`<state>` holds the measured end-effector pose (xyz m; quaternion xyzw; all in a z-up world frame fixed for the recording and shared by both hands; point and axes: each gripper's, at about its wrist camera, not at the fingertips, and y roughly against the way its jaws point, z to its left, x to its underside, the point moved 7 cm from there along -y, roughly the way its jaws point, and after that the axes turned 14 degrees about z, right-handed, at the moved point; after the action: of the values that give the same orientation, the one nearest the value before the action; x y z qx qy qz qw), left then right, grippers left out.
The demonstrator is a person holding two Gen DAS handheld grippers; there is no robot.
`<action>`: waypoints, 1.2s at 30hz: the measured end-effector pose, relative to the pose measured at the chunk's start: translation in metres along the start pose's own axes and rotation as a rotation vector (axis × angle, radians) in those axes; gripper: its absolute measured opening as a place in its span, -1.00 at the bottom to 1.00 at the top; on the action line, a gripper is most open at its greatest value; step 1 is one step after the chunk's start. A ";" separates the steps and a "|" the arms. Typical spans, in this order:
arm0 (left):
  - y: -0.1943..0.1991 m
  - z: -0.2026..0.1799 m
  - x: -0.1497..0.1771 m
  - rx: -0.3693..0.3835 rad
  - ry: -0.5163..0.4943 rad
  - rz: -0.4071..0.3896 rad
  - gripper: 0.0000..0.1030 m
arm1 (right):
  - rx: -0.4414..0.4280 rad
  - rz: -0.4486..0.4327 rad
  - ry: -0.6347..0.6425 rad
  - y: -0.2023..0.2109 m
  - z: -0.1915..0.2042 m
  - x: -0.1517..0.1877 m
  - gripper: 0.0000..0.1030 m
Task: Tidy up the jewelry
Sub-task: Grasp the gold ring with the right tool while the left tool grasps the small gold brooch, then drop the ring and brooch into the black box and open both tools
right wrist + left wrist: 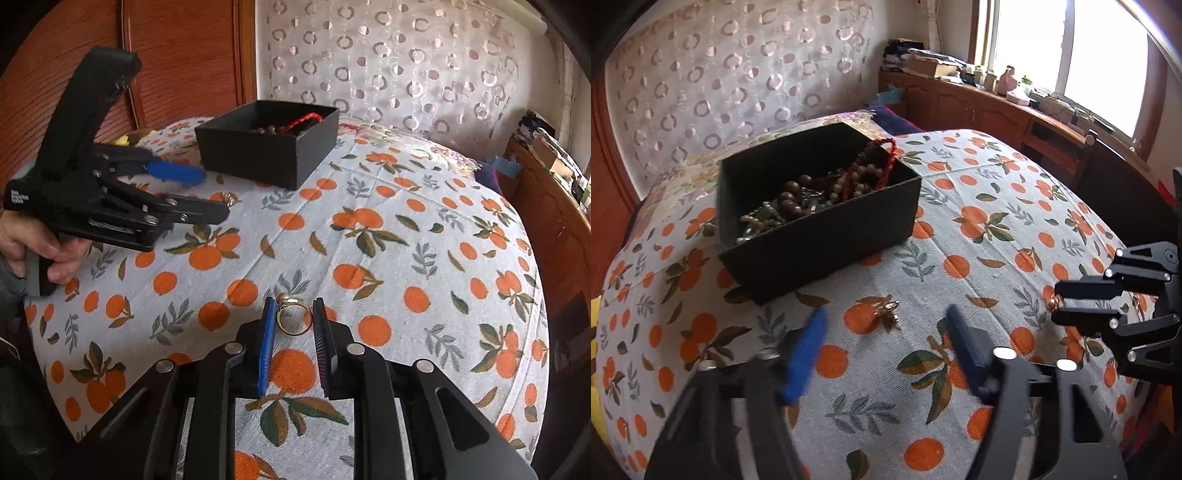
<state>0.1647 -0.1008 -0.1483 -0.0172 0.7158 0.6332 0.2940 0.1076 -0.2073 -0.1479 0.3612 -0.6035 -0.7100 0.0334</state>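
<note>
On the bed's orange-print cotton spread [424, 236], a thin gold ring with a pearl [293, 317] lies between the right gripper [294, 332] fingers, parted and gripping nothing. Left gripper [886, 343] gapes wide over a small gold trinket [886, 310] near the black cardboard jewelry box [812, 229]. Closing crookedly might flick the ring away.

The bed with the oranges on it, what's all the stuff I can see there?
Orange-print bedspread: one, white with oranges, covering the bed.
Black cardboard box: one, on the bedspread, far side.
Beaded necklaces and bracelets: a tangled heap, brown, grey and red, inside the box.
Small gold trinket: one, lying on the bedspread in front of the box.
Gold ring with a pearl: one, between the right gripper's fingers.
Left gripper: black with blue pads, open.
Right gripper: black with blue pads, around the ring.
</note>
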 end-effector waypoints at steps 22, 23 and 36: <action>0.033 0.007 -0.021 -0.009 0.020 -0.098 -0.74 | -0.045 -0.112 0.014 0.016 -0.009 -0.071 -0.57; 0.039 0.012 -0.025 -0.012 0.029 -0.112 -0.74 | -0.049 -0.121 0.018 0.016 -0.009 -0.080 -0.57; 0.050 0.070 -0.058 -0.069 0.158 -0.179 -0.74 | -0.109 -0.160 0.043 -0.009 0.010 -0.165 -0.56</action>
<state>0.2206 -0.0471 -0.0796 -0.1410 0.7102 0.6254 0.2910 0.2266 -0.1165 -0.0781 0.4214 -0.5323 -0.7342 0.0091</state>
